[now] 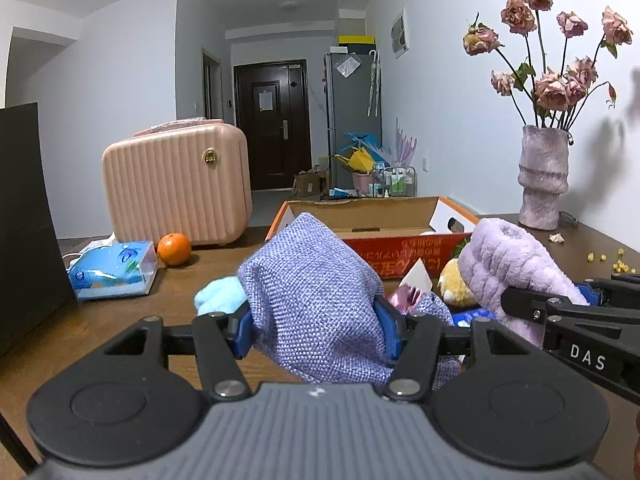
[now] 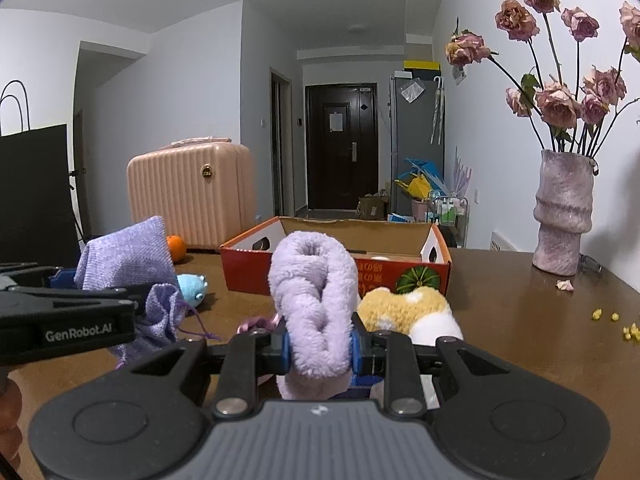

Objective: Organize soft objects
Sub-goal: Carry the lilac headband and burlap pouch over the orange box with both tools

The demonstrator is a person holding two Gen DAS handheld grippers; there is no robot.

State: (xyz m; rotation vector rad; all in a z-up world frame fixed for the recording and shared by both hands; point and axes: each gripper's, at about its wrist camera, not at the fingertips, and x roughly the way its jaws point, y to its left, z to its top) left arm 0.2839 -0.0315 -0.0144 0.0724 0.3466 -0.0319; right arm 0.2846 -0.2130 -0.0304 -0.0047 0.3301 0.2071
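My left gripper (image 1: 316, 328) is shut on a purple woven drawstring pouch (image 1: 312, 292), held above the table; the pouch also shows in the right wrist view (image 2: 128, 256). My right gripper (image 2: 320, 348) is shut on a fluffy lilac plush (image 2: 316, 300), also seen in the left wrist view (image 1: 516, 264). An open orange cardboard box (image 2: 340, 268) stands just beyond both. A yellow-and-white plush (image 2: 412, 312) lies in front of the box. A small light-blue plush (image 2: 192, 286) lies on the table to the left.
A pink ribbed case (image 1: 176, 184), an orange (image 1: 174, 249) and a tissue pack (image 1: 112, 270) sit at the left. A black bag (image 2: 34, 196) stands far left. A vase of dried roses (image 2: 562, 212) stands at the right by the wall, with petals and yellow bits (image 2: 612, 322) nearby.
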